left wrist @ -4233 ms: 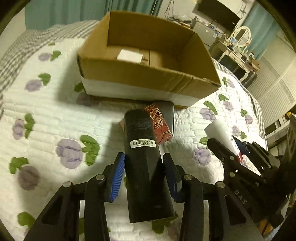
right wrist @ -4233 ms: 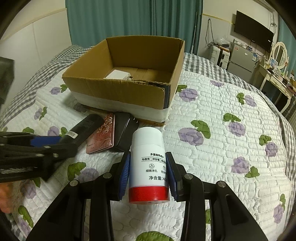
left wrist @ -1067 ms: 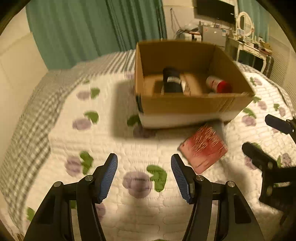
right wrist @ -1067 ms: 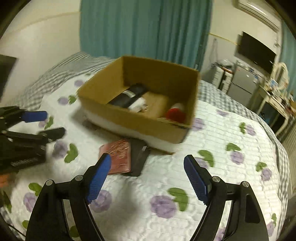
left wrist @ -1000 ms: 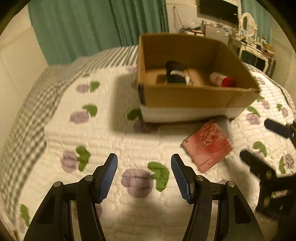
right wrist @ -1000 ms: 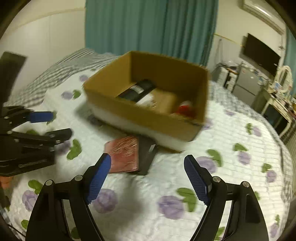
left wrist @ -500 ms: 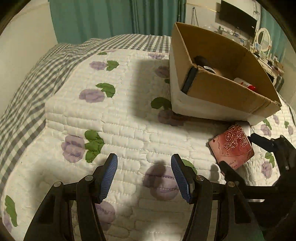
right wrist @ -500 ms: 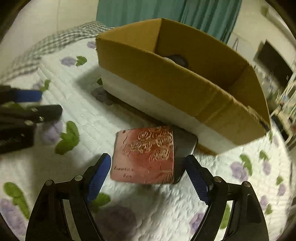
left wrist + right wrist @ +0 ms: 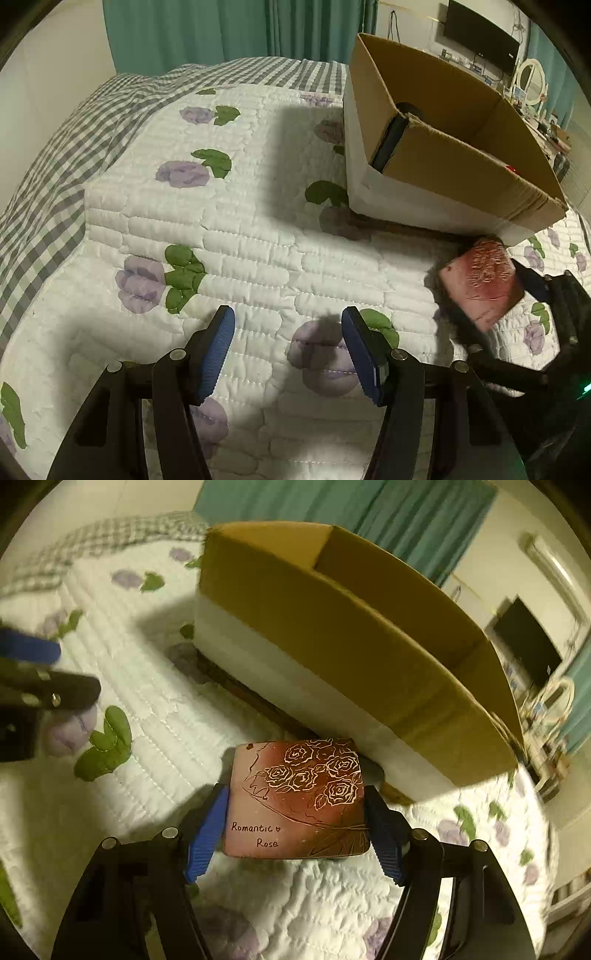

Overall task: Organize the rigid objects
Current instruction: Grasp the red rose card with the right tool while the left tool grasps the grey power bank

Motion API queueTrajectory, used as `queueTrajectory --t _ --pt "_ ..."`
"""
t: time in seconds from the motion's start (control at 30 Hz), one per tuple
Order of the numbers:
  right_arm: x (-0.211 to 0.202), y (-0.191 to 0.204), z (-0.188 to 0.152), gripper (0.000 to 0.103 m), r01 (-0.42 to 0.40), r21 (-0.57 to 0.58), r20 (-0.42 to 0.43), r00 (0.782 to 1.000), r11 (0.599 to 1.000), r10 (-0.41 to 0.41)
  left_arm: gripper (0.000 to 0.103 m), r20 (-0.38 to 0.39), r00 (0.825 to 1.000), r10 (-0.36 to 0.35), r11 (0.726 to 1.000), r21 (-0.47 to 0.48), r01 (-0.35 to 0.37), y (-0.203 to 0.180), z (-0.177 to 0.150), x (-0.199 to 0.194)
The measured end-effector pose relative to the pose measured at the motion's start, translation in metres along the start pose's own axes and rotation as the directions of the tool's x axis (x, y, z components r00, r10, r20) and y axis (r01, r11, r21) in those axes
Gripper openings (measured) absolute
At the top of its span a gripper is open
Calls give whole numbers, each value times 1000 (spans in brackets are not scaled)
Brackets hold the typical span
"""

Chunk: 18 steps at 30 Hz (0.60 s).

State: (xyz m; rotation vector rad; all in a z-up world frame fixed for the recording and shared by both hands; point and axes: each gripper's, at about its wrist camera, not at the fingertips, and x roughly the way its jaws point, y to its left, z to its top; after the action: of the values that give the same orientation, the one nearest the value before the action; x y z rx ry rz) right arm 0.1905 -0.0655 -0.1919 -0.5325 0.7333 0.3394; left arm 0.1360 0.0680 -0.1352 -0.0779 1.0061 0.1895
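While your right gripper (image 9: pixel 295 830) has its jaws spread to either side of the red tin (image 9: pixel 299 801), the blue pads sit just beside its edges and you cannot tell whether they are pressing on it. That tin, printed with roses, lies flat on the quilt (image 9: pixel 221 236) just in front of the cardboard box (image 9: pixel 354 635). Your left gripper (image 9: pixel 288 354) hangs over bare quilt with its jaws apart and nothing between them.

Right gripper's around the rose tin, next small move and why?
Probably close the right gripper on the rose tin: its blue pads flank both side edges, apparently not yet clamped, and the tin lies on the quilt beside the cardboard box.
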Motion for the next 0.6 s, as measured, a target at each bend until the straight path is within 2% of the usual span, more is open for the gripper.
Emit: queueTrajectory --t 0.2,0.37,0.6 --pt "-20 -45 -13 71 -91 166 11 996 982 90 63 5 1000 1 1000 28 -1 -13 -2 -6" --pt "-50 -68 -21 71 -55 178 45 998 982 47 63 14 1000 -8 997 74 7 -34 -1 -16" --pt "-69 -129 -40 71 -48 336 42 998 941 35 63 5 996 -94 985 143 92 -91 5 -17"
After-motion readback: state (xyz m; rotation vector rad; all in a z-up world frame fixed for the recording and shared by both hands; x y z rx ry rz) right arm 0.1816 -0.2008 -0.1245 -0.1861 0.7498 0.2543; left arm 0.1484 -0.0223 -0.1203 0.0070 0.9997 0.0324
